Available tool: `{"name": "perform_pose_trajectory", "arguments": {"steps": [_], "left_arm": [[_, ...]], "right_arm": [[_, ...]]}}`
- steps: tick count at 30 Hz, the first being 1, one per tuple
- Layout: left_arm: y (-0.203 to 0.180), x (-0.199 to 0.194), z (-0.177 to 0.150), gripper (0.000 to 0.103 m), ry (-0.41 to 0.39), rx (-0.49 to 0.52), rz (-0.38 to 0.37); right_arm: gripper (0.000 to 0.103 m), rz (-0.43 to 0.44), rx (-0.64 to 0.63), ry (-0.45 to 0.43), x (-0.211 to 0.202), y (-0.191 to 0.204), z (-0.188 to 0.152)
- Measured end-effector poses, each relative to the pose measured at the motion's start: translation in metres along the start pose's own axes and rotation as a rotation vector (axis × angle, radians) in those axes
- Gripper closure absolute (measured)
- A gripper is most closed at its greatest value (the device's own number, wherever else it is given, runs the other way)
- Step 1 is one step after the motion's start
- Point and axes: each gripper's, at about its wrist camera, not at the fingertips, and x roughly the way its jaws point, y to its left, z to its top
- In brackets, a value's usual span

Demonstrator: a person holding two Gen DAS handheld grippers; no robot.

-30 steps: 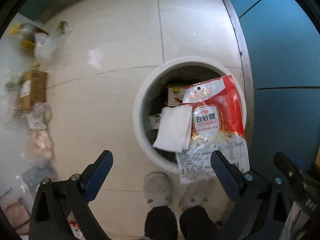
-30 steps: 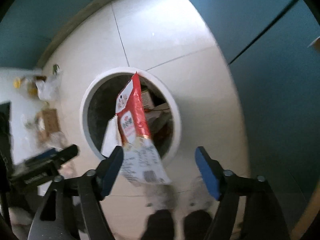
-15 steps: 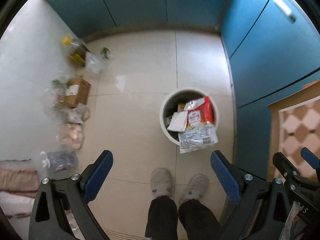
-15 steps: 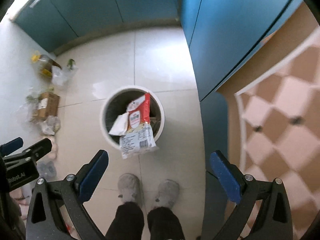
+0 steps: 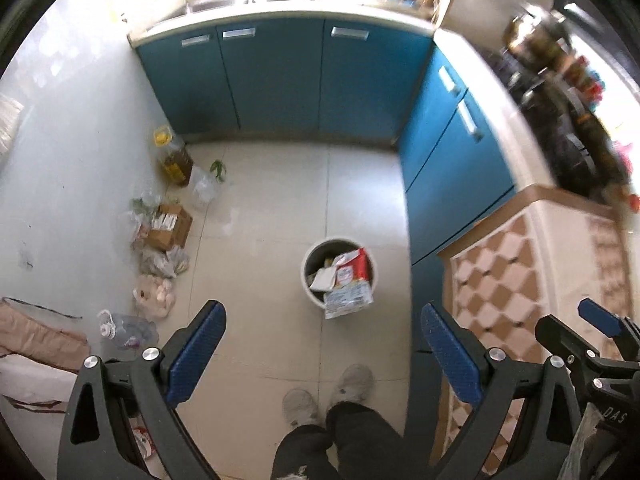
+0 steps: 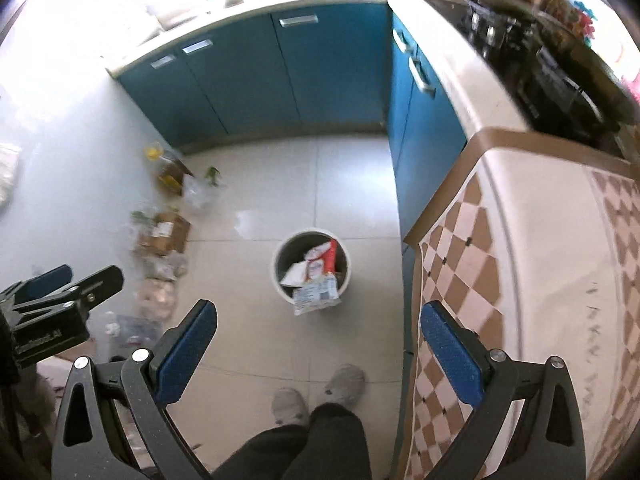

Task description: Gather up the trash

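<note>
A kitchen with blue cabinets point(image 5: 280, 80) and a pale tiled floor point(image 5: 256, 264) is seen from above. A round white trash bin point(image 5: 308, 276) stands on the floor, with a red-and-white sugar bag point(image 5: 352, 280) draped over its rim. The left gripper point(image 5: 320, 344) and right gripper point(image 6: 316, 340) are held high above it, both spread wide with nothing between them.

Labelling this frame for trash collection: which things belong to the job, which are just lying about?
Job:
- trash bin
- red-and-white bag hanging over its rim
- white paper in the bin
- left gripper and right gripper, both open and empty

Lying about:
- cardboard box
- oil bottle
- plastic bottle
- blue cabinets
</note>
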Motion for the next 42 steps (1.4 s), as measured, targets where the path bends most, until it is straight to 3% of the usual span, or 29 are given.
{"name": "perform_pose_trajectory", "arguments": {"steps": [10, 17, 26, 42], "left_arm": [[0.011, -0.115, -0.011, 0.000, -0.124, 0.060, -0.152], [0.021, -0.156, -0.024, 0.000, -0.144, 0.064, -0.197], [0.026, -0.173, -0.028, 0.000, -0.146, 0.016, -0.206], [0.032, -0.170, -0.029, 0.000, -0.106, -0.010, -0.211]], "right_arm": [[0.000, 0.099, 0.034, -0.085, -0.147, 0.025, -0.026], [0.000, 0.142, 0.040, -0.149, -0.202, 0.046, -0.046], [0.000, 0.208, -0.012, -0.134, -0.220, 0.057, -0.044], [0.000, 0.242, -0.047, -0.074, -0.203, 0.060, -0.026]]}}
